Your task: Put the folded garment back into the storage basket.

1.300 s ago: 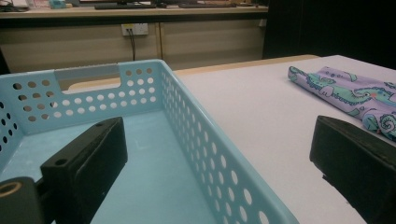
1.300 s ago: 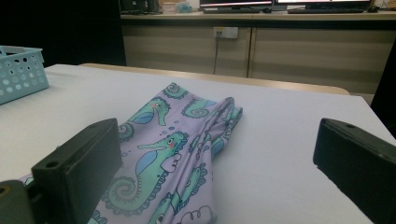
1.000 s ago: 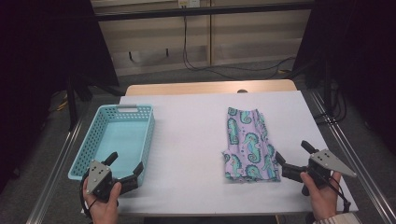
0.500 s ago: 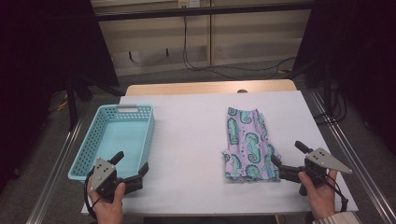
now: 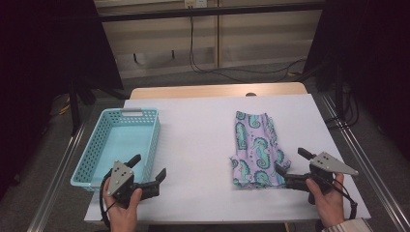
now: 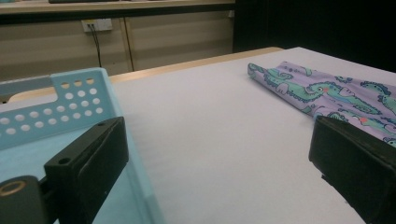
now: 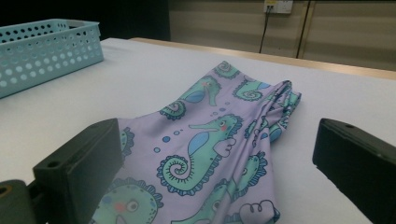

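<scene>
A folded lilac cloth with teal seahorses lies on the right half of the white table. My right gripper stands open at the cloth's near right corner, its jaws spread either side of that corner; in the right gripper view the cloth stretches away between the jaws. A teal perforated basket sits empty at the left. My left gripper is open at the basket's near right corner, one jaw over the rim, holding nothing. The left gripper view has the basket wall at left and the cloth far right.
The table's front edge runs just below both hands. A wooden strip borders the far side. Metal rails flank the table, and cables hang behind it. White surface lies between basket and cloth.
My right gripper has slid left up to the cloth's near right corner. My left gripper has shifted a little right along the basket's near corner. Both stay open.
</scene>
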`<state>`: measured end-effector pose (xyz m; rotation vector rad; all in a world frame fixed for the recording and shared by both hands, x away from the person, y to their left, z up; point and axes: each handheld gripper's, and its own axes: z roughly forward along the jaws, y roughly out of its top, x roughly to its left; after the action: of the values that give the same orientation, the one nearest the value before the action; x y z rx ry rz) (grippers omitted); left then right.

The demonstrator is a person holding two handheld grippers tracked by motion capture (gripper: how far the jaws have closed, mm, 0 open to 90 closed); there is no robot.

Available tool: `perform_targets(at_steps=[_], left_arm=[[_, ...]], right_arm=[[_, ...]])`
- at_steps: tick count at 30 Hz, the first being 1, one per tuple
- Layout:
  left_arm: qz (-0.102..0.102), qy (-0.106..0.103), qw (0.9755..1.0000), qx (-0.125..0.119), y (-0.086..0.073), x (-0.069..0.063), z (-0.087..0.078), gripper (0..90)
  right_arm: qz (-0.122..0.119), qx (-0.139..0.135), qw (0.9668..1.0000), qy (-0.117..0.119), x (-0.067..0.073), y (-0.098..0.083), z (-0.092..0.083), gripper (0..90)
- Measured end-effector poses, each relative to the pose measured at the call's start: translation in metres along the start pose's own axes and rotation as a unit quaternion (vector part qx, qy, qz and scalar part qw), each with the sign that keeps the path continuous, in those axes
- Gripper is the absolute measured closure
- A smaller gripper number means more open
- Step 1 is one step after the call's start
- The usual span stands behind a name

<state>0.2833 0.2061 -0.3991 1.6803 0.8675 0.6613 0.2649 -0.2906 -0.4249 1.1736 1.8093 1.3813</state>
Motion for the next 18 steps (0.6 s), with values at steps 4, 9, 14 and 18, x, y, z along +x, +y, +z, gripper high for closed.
perform_targets(at_steps=[4,9,14,18], left_arm=[[-0.005,-0.026,0.9996,0.011,0.001,-0.010,0.011,4.5],[0.012,-0.058,0.9979,0.027,0.006,-0.014,0.023,3.6],[0.013,-0.073,0.9967,0.032,0.014,-0.022,0.045,4.0],[0.017,-0.092,0.9948,0.041,0.020,-0.030,0.060,4.3]], right_arm=[[-0.008,0.011,0.9998,0.014,0.002,0.001,0.003,1.3],[-0.019,0.016,0.9994,0.022,0.004,0.002,0.005,1.5],[-0.016,0.016,0.9996,0.017,0.003,0.005,0.008,2.5],[-0.006,0.030,0.9990,0.031,0.003,0.006,0.012,2.6]])
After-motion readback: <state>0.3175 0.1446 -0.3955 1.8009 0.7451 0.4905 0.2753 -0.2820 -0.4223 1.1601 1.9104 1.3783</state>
